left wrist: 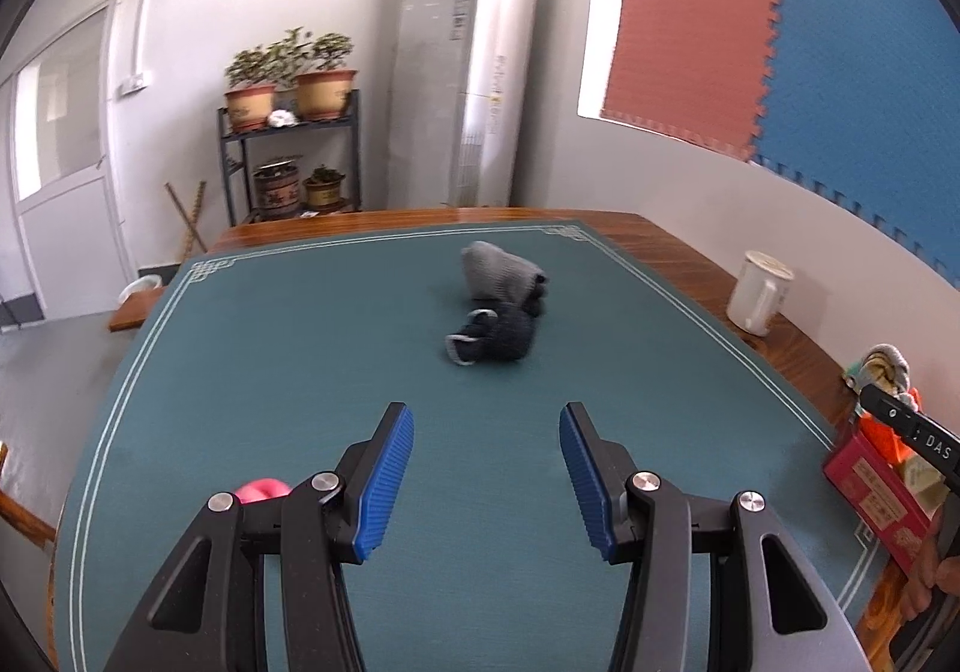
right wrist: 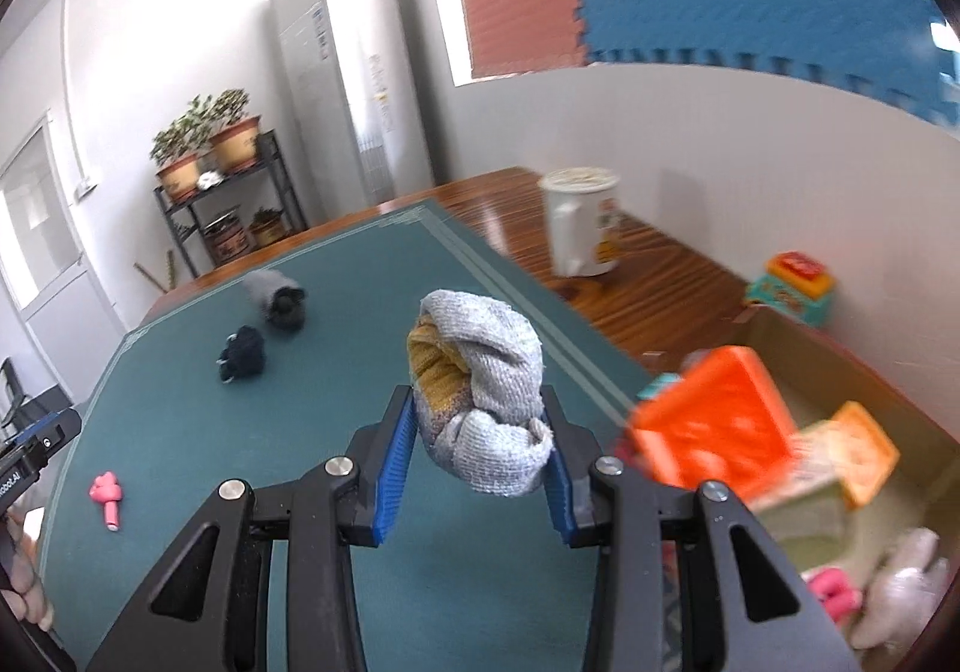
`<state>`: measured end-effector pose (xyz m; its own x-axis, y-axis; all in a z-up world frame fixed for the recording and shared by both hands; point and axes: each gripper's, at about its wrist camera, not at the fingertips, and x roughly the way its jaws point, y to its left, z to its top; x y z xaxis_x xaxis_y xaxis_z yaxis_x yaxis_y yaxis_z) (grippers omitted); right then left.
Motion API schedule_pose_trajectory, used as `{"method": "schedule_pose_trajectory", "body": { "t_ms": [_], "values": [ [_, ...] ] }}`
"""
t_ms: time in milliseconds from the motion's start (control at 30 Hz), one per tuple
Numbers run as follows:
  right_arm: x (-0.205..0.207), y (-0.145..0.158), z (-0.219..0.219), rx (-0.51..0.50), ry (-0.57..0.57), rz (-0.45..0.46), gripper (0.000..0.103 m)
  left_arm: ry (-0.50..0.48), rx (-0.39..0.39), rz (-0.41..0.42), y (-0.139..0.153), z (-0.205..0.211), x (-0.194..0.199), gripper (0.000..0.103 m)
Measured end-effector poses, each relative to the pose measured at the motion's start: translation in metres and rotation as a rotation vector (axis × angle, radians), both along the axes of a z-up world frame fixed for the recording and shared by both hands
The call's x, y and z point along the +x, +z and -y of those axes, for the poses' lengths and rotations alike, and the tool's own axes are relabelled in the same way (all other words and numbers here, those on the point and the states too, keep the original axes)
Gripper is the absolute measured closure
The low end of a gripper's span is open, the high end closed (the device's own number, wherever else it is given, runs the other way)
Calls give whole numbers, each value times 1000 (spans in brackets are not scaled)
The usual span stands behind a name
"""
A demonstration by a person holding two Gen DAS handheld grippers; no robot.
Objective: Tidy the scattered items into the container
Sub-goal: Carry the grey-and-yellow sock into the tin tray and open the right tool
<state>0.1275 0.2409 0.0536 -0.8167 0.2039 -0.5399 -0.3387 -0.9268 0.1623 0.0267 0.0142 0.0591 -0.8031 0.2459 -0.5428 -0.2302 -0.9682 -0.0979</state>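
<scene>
My right gripper (right wrist: 480, 432) is shut on a rolled grey and yellow sock bundle (right wrist: 486, 390), held above the green table mat. To its right sits the cardboard box (right wrist: 840, 366) with an orange block (right wrist: 714, 420) and other toys inside. My left gripper (left wrist: 487, 462) is open and empty over the mat. Ahead of it lie a grey sock roll (left wrist: 501, 273) and a dark sock roll (left wrist: 495, 339), seen also as grey sock roll (right wrist: 273, 291) and dark sock roll (right wrist: 243, 351). A pink toy (right wrist: 107, 495) lies at the mat's left; the pink toy (left wrist: 261, 490) peeks out behind my left fingers.
A white mug (right wrist: 582, 222) stands on the wooden table edge (right wrist: 660, 282) beyond the box, and a colourful toy (right wrist: 792, 282) sits near the wall. A plant shelf (left wrist: 291, 156) and a tall air conditioner (left wrist: 468, 66) stand behind the table.
</scene>
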Motion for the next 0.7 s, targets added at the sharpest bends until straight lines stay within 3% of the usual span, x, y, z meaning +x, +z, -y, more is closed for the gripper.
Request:
{"method": "schedule_pose_trajectory", "body": {
  "t_ms": [167, 467, 700],
  "values": [
    [43, 1, -36, -1, -97, -17, 60, -83, -26, -9, 7, -42, 8, 50],
    [133, 4, -105, -20, -300, -54, 60, -326, -60, 31, 5, -153, 21, 50],
    [152, -5, -132, -46, -333, -41, 60, -488, -60, 28, 17, -229, 37, 53]
  ]
}}
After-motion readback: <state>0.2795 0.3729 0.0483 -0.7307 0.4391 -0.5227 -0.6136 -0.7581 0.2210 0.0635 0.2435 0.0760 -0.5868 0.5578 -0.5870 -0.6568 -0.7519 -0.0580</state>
